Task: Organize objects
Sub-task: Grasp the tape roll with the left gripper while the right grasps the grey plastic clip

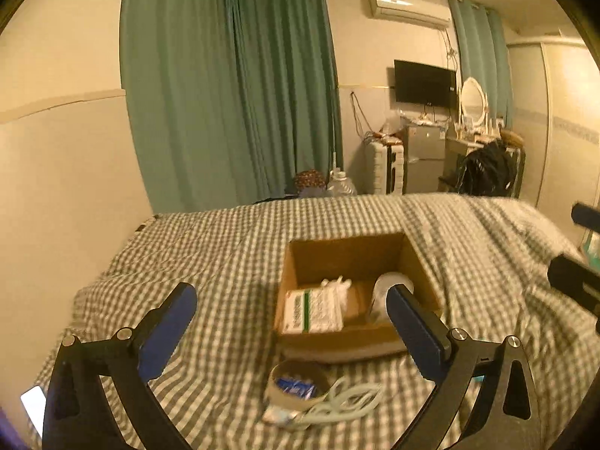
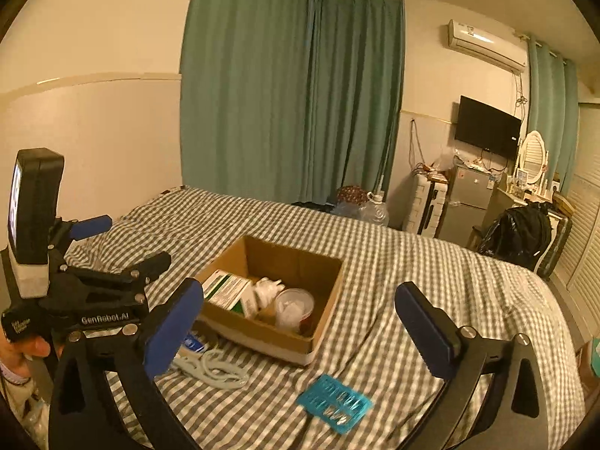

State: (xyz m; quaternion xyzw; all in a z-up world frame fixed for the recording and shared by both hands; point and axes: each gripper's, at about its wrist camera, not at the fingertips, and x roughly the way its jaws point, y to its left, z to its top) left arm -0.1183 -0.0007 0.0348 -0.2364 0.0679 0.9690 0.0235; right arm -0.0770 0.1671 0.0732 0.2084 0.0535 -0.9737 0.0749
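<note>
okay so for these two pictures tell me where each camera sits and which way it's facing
Left wrist view: rides on the left claw, above the near edge of the bed, facing the cardboard box; its own blue fingers show, spread apart.
Right wrist view: rides on the right claw, further right, facing the same box; the left claw and the person's hand show at its left.
Shared: bed, box, green curtains, TV.

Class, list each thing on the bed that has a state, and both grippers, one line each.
Brown cardboard box: open, partly filled.
Blue blister pack: flat on the bed, outside the box.
Pale coiled cable: loose beside the box.
Left gripper: open, empty.
Right gripper: open, empty.
</note>
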